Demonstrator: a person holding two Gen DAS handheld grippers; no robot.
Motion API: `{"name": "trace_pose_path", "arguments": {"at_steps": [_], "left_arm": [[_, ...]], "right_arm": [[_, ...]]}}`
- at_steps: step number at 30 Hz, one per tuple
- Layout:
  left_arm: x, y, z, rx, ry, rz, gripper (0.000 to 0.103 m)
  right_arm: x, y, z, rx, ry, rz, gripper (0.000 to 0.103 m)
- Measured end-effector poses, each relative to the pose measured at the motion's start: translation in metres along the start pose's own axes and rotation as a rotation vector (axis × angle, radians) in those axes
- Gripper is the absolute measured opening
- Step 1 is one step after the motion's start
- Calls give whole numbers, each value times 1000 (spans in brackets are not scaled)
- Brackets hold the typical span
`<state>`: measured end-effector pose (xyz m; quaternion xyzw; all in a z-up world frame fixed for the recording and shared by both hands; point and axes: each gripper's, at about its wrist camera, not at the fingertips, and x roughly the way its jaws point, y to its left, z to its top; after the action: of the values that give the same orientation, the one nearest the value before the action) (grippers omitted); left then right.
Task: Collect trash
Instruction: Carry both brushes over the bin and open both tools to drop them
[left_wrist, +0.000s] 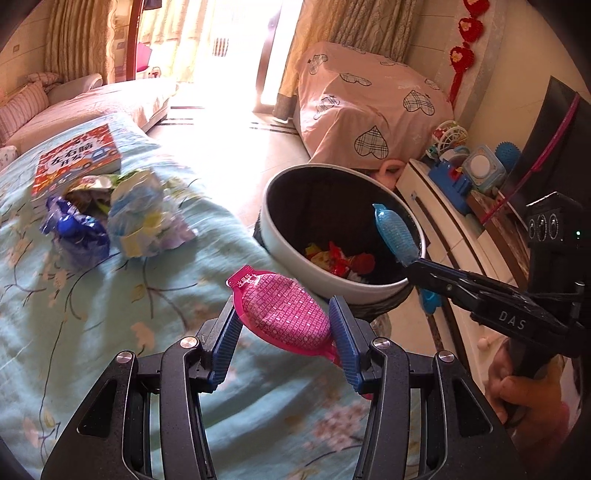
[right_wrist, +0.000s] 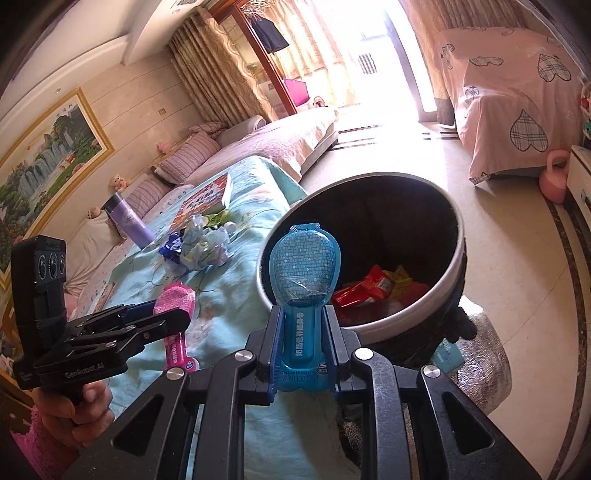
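My left gripper is shut on a pink plastic blister pack, held crosswise over the light blue cloth, just short of the bin. My right gripper is shut on the narrow stem of a blue blister pack, whose wide end reaches over the rim of the round white-rimmed trash bin. Red and yellow wrappers lie at the bin's bottom. In the left wrist view the blue pack hangs above the bin. Crumpled wrappers and a blue foil wrapper lie on the cloth.
A colourful book lies behind the crumpled wrappers, and a purple flask stands on the cloth. A white cabinet with toys is right of the bin. A pink heart-patterned cover drapes furniture beyond it.
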<state>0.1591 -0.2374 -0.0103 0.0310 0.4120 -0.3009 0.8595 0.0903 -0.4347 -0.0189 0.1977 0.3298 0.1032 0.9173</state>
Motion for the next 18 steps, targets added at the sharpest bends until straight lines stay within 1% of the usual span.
{"name": "trace_pose_path", "arguments": {"at_steps": [7,18], "left_arm": [[13,-15,17,35,-1,-9,48],[37,-28,42,67,13,-12,48]], "right_arm": [[-1,-15,12,4,-4,-23,20],[4,-35,26,9,9,-54,20]]}}
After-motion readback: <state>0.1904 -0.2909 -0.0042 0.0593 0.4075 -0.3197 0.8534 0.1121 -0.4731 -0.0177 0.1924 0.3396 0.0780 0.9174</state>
